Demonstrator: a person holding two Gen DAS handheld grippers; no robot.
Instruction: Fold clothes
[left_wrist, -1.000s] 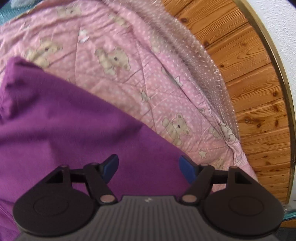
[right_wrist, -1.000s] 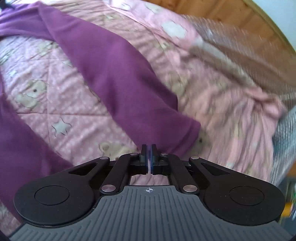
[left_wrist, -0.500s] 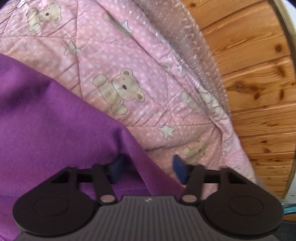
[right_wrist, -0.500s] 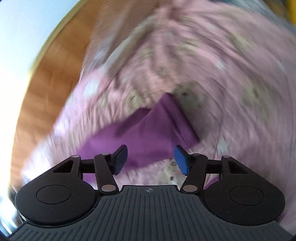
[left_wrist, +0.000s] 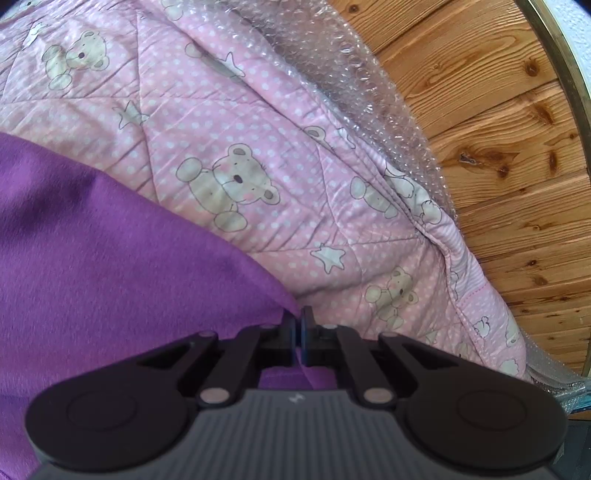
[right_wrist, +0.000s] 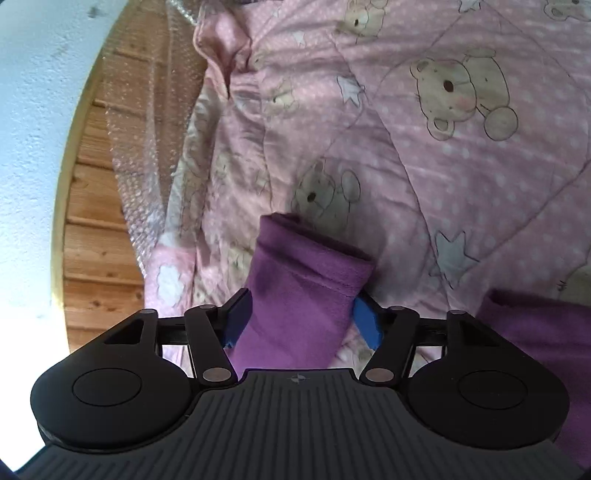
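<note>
The right gripper (right_wrist: 299, 317) stood with its blue pads (right_wrist: 365, 323) parted on either side of the cuffed end of a purple fleece sleeve (right_wrist: 303, 288). Its jaws had just been closing in from a wider spread, but the pads did not look to be pressing on the cloth: the right one stood just clear of the hem, while the left one was close against the fabric and I could not tell whether it touched. The sleeve ran straight out between the fingers, its long axis along the way the gripper pointed, with the open cuff lying farthest from the tool on the pink quilt printed with teddy bears and stars (right_wrist: 461, 177). The sleeve end lay near the quilt's edge, beyond which clear bubble wrap (right_wrist: 147, 177) hung over the wooden plank floor (right_wrist: 92, 236).

The left gripper (left_wrist: 297, 328) was pressed together, pinching the edge of the purple fleece garment's body (left_wrist: 110, 266), which spread to the left of the tool. The same quilt (left_wrist: 258, 122) stretched ahead and to the right towards its far edge.

The sleeve was already centred in the right jaws, so the coming pinch likely needed only a closing squeeze, then a carry inward toward the body held by the left.
</note>
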